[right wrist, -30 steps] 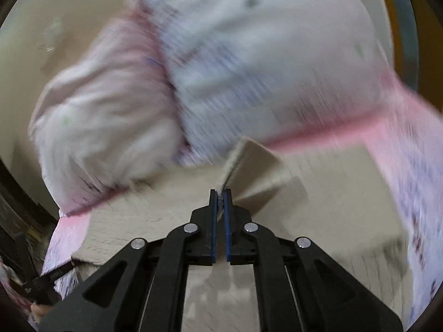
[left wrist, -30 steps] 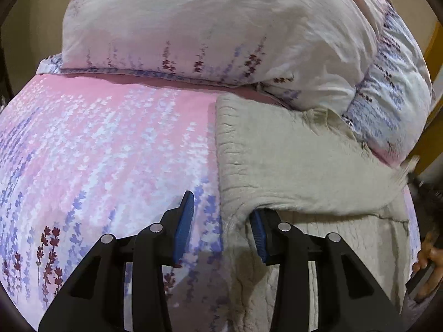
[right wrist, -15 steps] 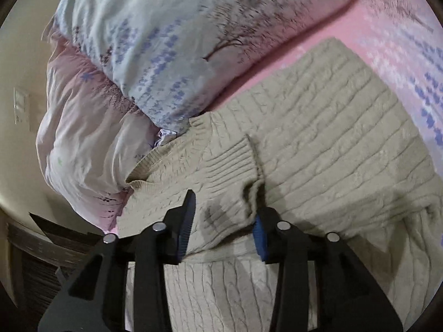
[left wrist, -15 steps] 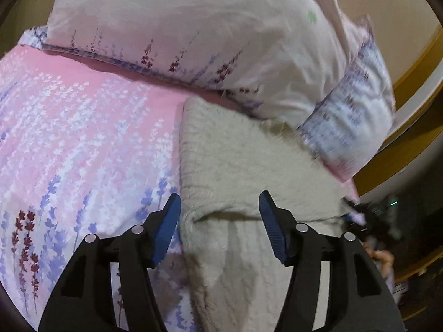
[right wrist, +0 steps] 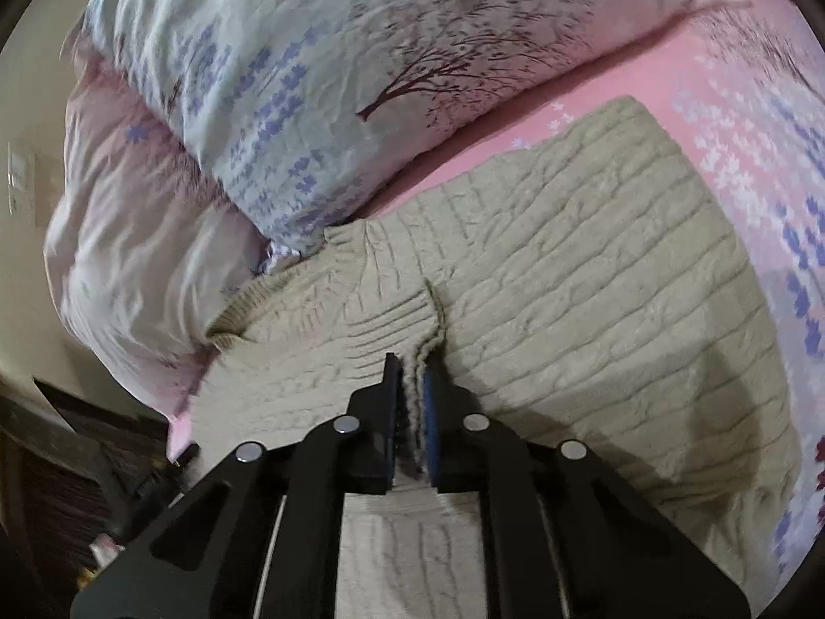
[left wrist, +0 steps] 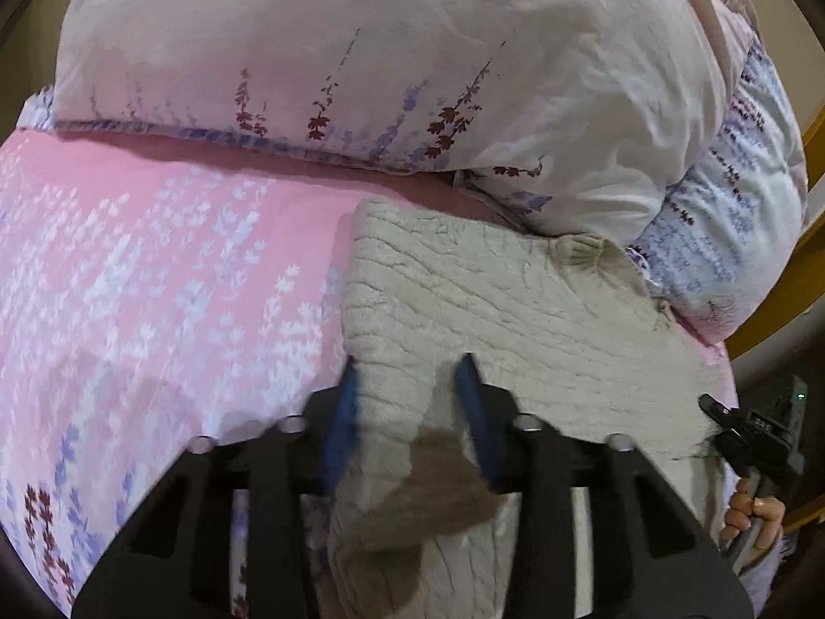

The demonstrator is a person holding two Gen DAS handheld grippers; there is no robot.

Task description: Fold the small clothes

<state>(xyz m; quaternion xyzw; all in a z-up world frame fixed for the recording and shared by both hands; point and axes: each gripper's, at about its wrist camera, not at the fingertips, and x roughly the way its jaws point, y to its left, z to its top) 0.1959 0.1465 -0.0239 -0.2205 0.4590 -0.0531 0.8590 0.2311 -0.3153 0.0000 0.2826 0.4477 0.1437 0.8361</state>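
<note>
Knitwear of this kind — a beige cable-knit sweater (right wrist: 593, 278) — should handle as soft, thick and a little springy, light enough to lift by an edge yet apt to sag and stretch, so the ribbed edges and folded corners look the surest places to take hold. It lies flat on the pink floral bed sheet (left wrist: 154, 268), its ribbed neck (right wrist: 340, 237) touching the pale flower-printed pillows (left wrist: 361, 62) at the head of the bed. In the right wrist view the long axis seems to run from about 5 o'clock up to the neck at 11 o'clock, and a ribbed flap lies folded over the body just ahead of the pads. The right tool (right wrist: 412, 392) is pinched tight on a raised ridge of that knit. The left tool (left wrist: 410, 412) stands with its blue pads (left wrist: 343, 412) apart, straddling a lifted hump at the sweater's 9 o'clock edge; with motion blur there, I cannot tell whether the pads actually bear on the cloth.
</note>
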